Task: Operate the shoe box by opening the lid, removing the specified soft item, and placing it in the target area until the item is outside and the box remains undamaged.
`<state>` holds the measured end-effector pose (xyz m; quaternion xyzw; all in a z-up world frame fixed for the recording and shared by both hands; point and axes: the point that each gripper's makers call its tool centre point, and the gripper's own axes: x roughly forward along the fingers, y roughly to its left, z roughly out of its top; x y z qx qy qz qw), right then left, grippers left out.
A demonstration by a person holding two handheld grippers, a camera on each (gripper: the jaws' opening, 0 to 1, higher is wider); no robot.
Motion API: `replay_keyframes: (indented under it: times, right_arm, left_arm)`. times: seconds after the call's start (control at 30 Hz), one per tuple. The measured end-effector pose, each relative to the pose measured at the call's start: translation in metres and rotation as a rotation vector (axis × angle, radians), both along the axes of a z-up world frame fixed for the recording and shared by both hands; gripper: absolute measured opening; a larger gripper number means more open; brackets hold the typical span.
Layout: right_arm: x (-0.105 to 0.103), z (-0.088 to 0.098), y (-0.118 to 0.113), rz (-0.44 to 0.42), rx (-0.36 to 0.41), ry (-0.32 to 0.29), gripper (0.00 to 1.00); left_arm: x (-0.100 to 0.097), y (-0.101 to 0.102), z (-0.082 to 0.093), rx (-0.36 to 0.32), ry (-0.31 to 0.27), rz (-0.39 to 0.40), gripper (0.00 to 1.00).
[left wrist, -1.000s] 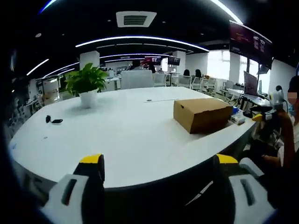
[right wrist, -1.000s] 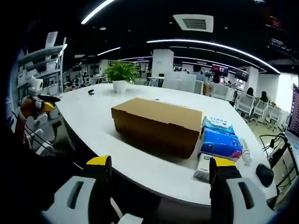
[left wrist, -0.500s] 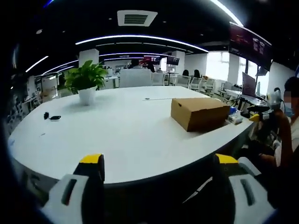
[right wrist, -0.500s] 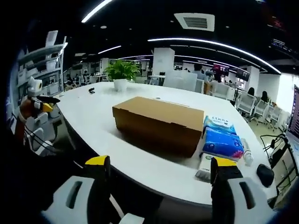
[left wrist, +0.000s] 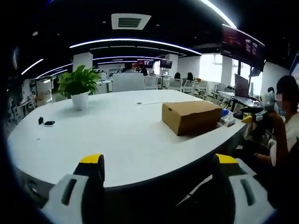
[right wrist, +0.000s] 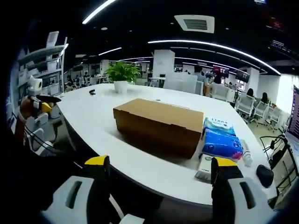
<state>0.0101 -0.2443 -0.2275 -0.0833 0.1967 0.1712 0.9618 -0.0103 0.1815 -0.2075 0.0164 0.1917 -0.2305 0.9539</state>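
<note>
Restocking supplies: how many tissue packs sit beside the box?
3: two blue packs, one behind the other, right of the box, and a white pack in front. More may be hidden.

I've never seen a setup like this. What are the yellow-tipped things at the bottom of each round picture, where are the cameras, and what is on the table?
There is no robot. A person holds a two-jaw tool in each hand, and a fisheye camera rides on each. The left tool rises from the bottom of the left gripper view, the right tool from the bottom of the right gripper view. Both stand open and hold nothing, short of the white table. On the table lie a closed brown shoe box, blue tissue packs beside it, and a potted plant further back. In the left gripper view, the box sits to the right.
</note>
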Motion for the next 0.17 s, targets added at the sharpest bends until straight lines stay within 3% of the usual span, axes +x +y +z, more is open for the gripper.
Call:
replay_keyframes:
  times: [0.17]
  right_arm:
    - [0.0005, -0.0016, 0.0002, 0.002, -0.001, 0.003, 0.93]
  left_arm:
    - [0.0001, 0.0000, -0.0016, 0.002, 0.005, -0.004, 0.99]
